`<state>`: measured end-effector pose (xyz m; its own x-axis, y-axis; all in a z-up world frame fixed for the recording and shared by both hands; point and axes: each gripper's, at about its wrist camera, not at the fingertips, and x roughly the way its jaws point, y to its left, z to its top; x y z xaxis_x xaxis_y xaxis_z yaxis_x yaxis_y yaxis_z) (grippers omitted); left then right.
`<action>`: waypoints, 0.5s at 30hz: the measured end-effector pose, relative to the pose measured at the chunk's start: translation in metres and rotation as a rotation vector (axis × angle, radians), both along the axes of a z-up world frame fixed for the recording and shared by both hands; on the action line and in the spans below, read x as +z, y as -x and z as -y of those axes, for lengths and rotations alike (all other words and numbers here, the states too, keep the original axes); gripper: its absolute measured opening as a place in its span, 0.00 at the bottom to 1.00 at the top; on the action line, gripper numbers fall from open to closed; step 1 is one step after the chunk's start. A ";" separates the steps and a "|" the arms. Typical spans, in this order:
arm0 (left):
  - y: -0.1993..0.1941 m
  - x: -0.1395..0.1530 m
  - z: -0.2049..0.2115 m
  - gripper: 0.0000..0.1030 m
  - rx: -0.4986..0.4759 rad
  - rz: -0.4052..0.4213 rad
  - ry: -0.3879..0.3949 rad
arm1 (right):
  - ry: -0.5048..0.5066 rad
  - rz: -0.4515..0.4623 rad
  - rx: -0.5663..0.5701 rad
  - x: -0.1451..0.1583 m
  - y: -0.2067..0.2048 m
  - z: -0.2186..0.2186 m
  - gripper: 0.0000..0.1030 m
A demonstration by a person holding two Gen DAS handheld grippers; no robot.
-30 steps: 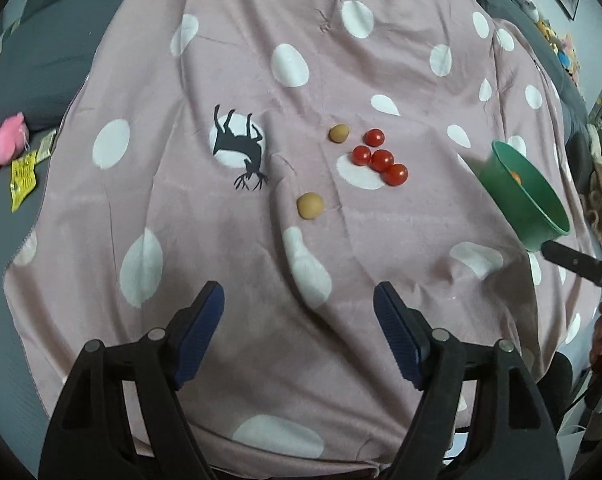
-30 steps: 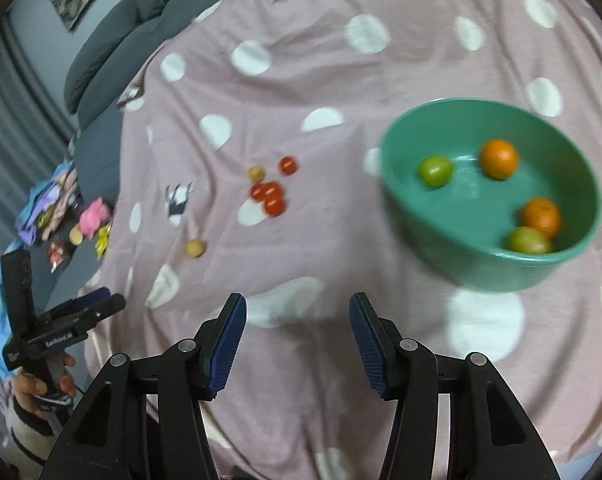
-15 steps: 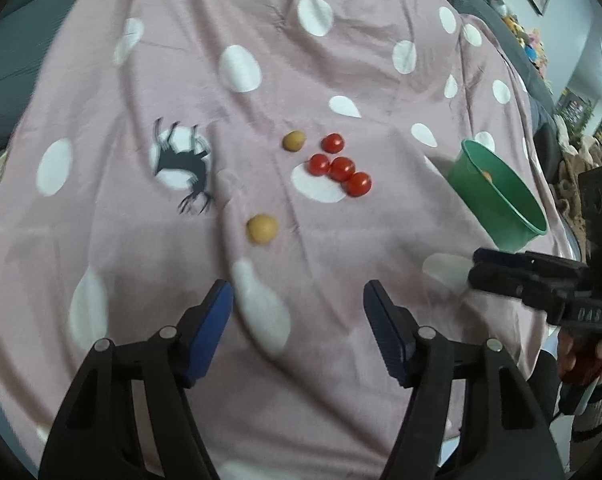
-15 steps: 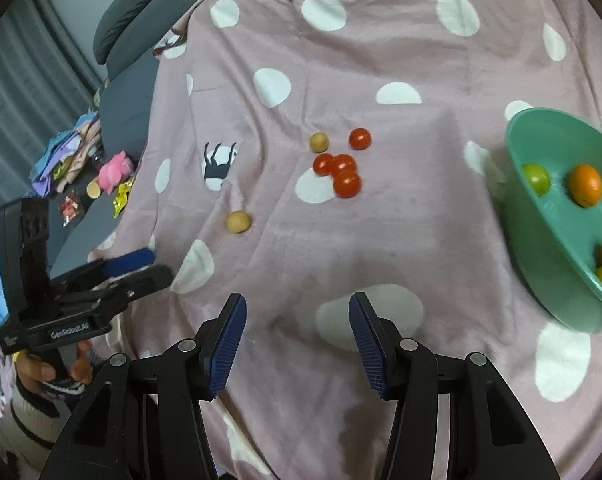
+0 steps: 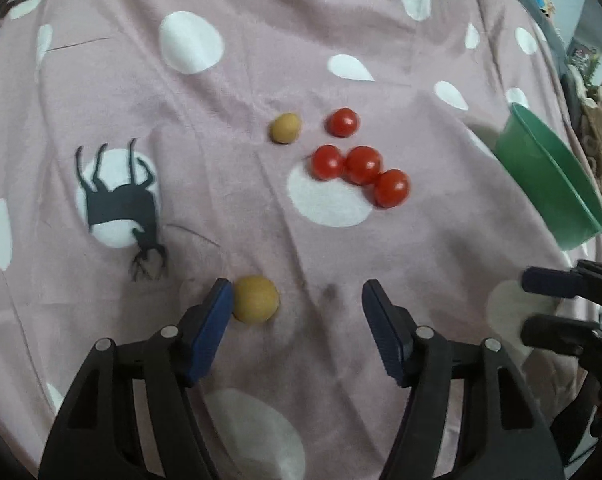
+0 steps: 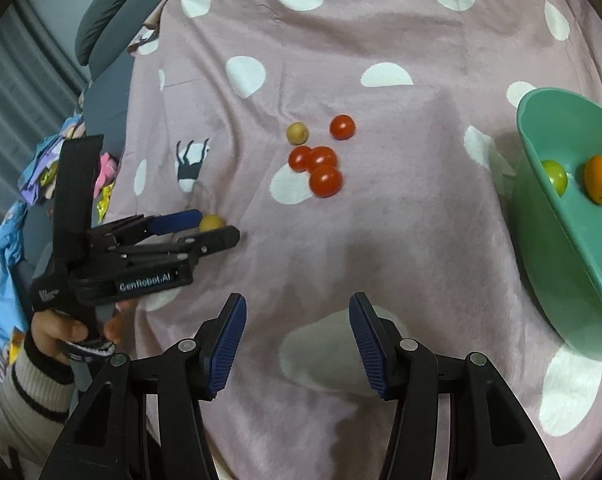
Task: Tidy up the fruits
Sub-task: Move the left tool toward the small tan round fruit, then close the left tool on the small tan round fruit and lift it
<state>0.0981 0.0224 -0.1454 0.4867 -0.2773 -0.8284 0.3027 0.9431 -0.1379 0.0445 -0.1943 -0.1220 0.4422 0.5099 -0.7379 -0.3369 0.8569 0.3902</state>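
Lying beside left fingers: yellow fruit

Pink bed cover with white dots has four cherry tomatoes clustered mid-spread. Two tan round fruits lie nearby, well apart from each other. A green bowl sits at the right edge.

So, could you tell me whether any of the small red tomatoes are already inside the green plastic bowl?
No, all four small red tomatoes lie on the pink dotted cloth; the green plastic bowl shows only orange and green fruits.
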 end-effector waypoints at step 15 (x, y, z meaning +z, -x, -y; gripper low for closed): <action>-0.007 -0.007 -0.023 0.41 0.005 -0.032 0.038 | -0.012 -0.010 0.001 -0.008 -0.008 0.002 0.52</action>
